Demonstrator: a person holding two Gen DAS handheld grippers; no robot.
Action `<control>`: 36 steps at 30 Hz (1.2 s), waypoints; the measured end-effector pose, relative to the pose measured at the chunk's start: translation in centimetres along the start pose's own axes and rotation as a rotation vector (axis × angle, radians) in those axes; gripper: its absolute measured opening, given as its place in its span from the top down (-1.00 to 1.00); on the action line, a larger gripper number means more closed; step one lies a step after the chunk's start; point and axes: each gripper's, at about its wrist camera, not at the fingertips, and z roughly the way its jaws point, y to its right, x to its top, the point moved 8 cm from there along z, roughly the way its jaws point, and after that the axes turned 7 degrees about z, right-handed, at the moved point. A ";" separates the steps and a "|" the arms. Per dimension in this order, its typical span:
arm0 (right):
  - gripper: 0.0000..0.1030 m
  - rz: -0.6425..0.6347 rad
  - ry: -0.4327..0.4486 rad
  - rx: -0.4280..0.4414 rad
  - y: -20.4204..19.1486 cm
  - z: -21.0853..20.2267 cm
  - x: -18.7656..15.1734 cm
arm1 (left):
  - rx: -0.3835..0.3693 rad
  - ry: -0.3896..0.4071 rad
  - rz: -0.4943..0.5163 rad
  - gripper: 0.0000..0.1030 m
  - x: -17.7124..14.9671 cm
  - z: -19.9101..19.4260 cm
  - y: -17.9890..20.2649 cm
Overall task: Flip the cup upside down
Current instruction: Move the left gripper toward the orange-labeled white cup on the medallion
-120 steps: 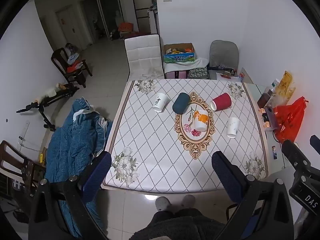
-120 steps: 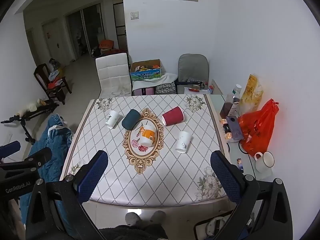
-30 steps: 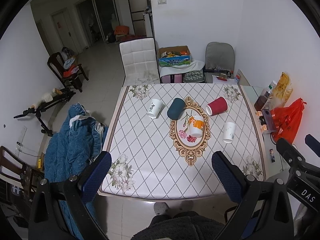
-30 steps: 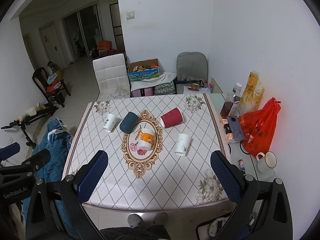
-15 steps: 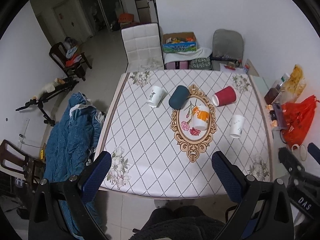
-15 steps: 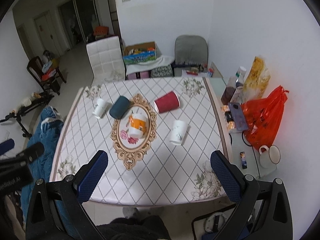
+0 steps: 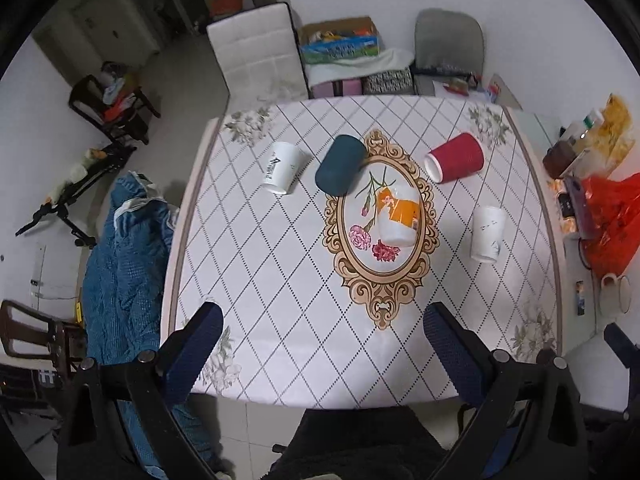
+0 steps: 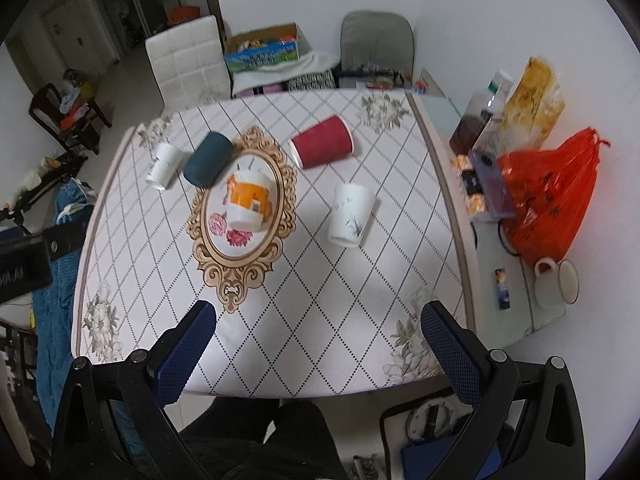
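Observation:
Several cups lie on their sides on the patterned table (image 7: 280, 280): a white cup (image 7: 281, 167) at left, a dark teal cup (image 7: 341, 165), an orange-and-white cup (image 7: 398, 216) on the oval motif, a red cup (image 7: 455, 158) and a white cup (image 7: 487, 233) at right. They also show in the right wrist view: white (image 8: 163, 165), teal (image 8: 208, 160), orange-and-white (image 8: 247, 201), red (image 8: 323, 147), white (image 8: 352, 215). My left gripper (image 7: 322, 354) and right gripper (image 8: 318, 350) are open and empty, high above the table's near edge.
A white chair (image 7: 256, 50) and a grey chair (image 7: 448, 44) stand behind the table. A side shelf at right holds an orange bag (image 8: 552, 204), bottles (image 8: 478, 120) and a white mug (image 8: 558, 284). A blue blanket (image 7: 124, 264) lies left of the table.
Both grippers have moved closer to the table and tilted down toward it. The cups have not moved. Both grippers stay open.

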 end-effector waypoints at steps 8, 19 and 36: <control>-1.00 0.037 -0.121 -0.041 -1.1 6.6 -0.1 | -0.016 -0.089 0.062 -1.00 3.8 6.6 0.1; -1.00 0.044 -0.246 -0.120 -1.0 15.3 0.7 | -0.038 -0.211 0.115 -1.00 8.5 16.6 1.4; -1.00 0.002 -0.460 -0.256 0.9 25.5 -2.3 | -0.200 -0.383 0.216 -0.99 9.9 24.8 8.2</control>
